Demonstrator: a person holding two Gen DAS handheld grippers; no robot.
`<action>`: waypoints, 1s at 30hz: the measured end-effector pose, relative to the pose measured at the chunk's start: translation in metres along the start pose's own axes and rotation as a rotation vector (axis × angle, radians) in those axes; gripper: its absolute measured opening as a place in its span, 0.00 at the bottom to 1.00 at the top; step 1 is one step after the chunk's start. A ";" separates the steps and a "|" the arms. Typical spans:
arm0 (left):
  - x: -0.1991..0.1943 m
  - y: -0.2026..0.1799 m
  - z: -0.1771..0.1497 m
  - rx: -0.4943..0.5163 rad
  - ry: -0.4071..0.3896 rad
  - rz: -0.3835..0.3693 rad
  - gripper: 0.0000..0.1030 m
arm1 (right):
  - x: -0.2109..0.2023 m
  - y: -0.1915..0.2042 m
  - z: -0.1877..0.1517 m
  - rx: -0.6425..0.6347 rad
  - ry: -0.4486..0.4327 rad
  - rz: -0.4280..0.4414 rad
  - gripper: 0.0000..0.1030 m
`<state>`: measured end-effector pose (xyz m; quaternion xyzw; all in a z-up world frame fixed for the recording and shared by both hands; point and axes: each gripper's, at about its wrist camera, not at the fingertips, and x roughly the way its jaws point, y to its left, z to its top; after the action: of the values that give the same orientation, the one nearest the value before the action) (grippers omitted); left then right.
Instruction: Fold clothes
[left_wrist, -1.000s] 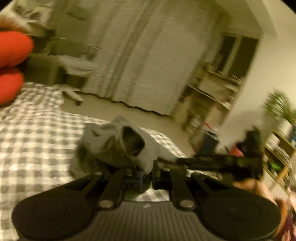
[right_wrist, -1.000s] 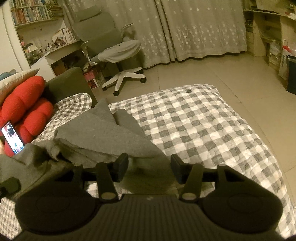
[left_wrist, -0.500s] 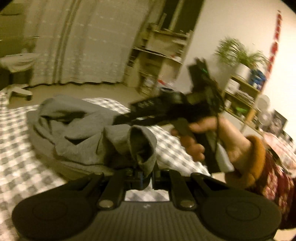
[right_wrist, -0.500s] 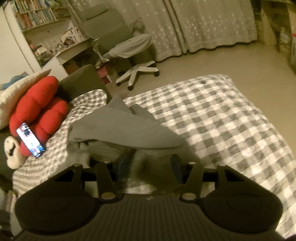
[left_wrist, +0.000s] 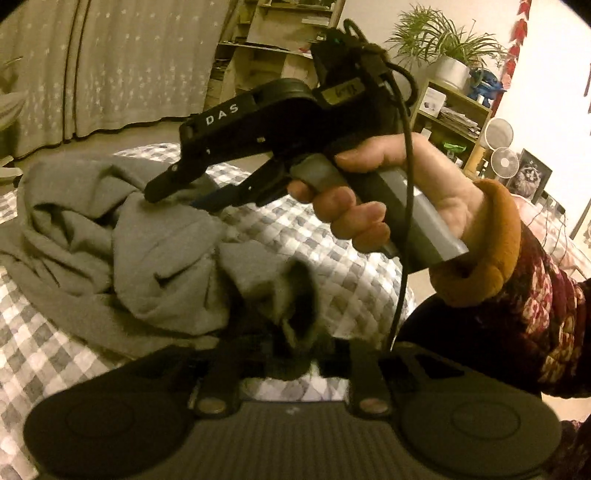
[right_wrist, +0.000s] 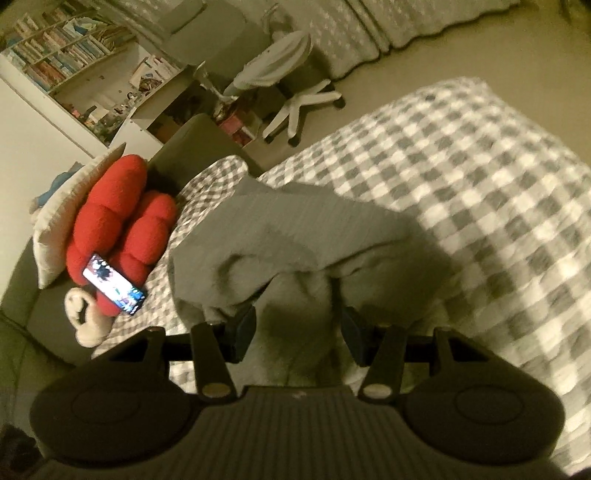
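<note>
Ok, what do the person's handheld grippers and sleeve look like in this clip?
The right gripper is a black pistol-style tool with white "DAS" lettering, a grey handle and a black cable. The sleeve is dark floral with a mustard cuff. The left gripper shows a black ribbed body with two round pads.

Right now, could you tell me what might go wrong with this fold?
The left gripper pinches only a small bunch of the garment, so it could slip out. The right gripper is open over crumpled cloth and may grab several layers. The phone lies close beside the garment and could be dragged.
</note>
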<state>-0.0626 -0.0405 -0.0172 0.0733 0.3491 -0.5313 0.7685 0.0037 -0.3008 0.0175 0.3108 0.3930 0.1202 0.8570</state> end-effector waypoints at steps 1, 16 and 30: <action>-0.004 0.000 0.001 0.001 0.001 -0.002 0.37 | 0.001 0.000 0.000 0.008 0.011 0.010 0.54; -0.012 0.024 0.046 -0.016 -0.181 0.289 0.71 | -0.001 0.003 -0.006 -0.069 0.020 -0.018 0.09; 0.063 0.039 0.101 0.252 -0.041 0.547 0.74 | -0.019 -0.029 -0.001 -0.026 -0.020 -0.039 0.08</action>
<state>0.0296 -0.1211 0.0095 0.2485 0.2319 -0.3451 0.8749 -0.0107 -0.3313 0.0104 0.2932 0.3888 0.1054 0.8670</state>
